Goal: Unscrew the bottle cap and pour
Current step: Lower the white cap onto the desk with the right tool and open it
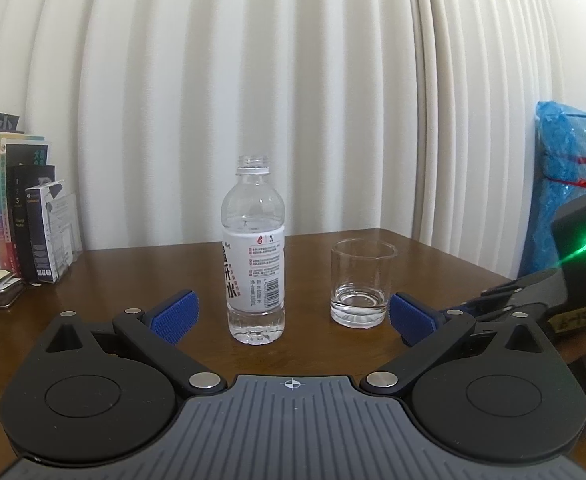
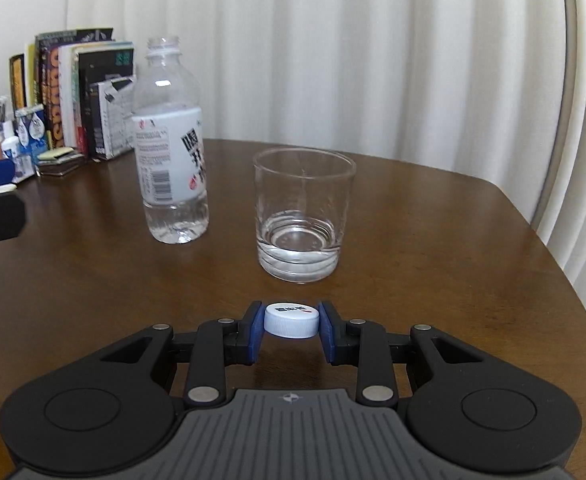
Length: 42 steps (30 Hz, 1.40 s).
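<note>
A clear water bottle [image 1: 255, 252] with a white label stands uncapped and upright on the brown table [image 1: 133, 272]; it also shows in the right wrist view [image 2: 171, 148]. An empty clear glass [image 1: 360, 283] stands to its right, seen again in the right wrist view [image 2: 301, 214]. My left gripper [image 1: 293, 316] is open, its blue pads wide apart just in front of the bottle and glass. My right gripper [image 2: 292, 326] is shut on the white bottle cap [image 2: 292, 319], low over the table in front of the glass.
A row of books [image 1: 17, 208] and small boxes stands at the table's back left, also visible in the right wrist view [image 2: 77, 92]. A white curtain [image 1: 253, 80] hangs behind. A blue plastic bag [image 1: 569, 184] sits at the right. The table edge [image 2: 553, 264] curves away on the right.
</note>
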{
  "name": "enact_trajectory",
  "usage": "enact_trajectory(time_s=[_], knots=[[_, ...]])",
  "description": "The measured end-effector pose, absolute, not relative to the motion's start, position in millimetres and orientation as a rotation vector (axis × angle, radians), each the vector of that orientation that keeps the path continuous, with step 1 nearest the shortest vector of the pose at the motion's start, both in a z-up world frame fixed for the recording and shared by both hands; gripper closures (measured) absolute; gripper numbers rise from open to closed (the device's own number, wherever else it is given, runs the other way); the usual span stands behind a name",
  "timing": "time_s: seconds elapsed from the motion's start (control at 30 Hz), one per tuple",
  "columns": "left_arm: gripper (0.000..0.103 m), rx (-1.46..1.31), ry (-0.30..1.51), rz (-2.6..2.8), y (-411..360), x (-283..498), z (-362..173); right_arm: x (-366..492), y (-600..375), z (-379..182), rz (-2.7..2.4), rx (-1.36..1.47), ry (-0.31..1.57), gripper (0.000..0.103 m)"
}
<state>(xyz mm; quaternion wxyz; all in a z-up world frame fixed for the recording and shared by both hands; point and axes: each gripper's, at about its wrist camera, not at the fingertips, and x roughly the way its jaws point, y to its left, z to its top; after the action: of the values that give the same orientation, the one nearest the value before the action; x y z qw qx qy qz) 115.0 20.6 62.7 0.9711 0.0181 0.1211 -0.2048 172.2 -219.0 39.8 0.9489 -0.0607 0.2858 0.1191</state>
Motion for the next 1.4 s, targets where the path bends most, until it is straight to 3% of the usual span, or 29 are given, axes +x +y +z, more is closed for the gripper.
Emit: enact_trajectory(time_s=[1.0,1.03,1.1,1.27,1.4], knots=[[0.000,0.018,0.263,-0.415,23,114,60,174,-217,35,0.226,-0.143,0.605,0.069],[0.000,0.020,0.263,-0.415,22,113,59,172,-217,36,0.224,-0.140,0.593,0.067],[0.000,0.023,0.264,-0.415,21,112,59,166,-218,39,0.214,-0.137,0.567,0.047],[0.000,0.010,0.263,-0.410,19,105,57,149,-215,47,0.180,-0.162,0.503,0.047],[0.000,0.012,0.241,-0.382,17,98,55,135,-209,52,0.150,-0.176,0.454,0.035]])
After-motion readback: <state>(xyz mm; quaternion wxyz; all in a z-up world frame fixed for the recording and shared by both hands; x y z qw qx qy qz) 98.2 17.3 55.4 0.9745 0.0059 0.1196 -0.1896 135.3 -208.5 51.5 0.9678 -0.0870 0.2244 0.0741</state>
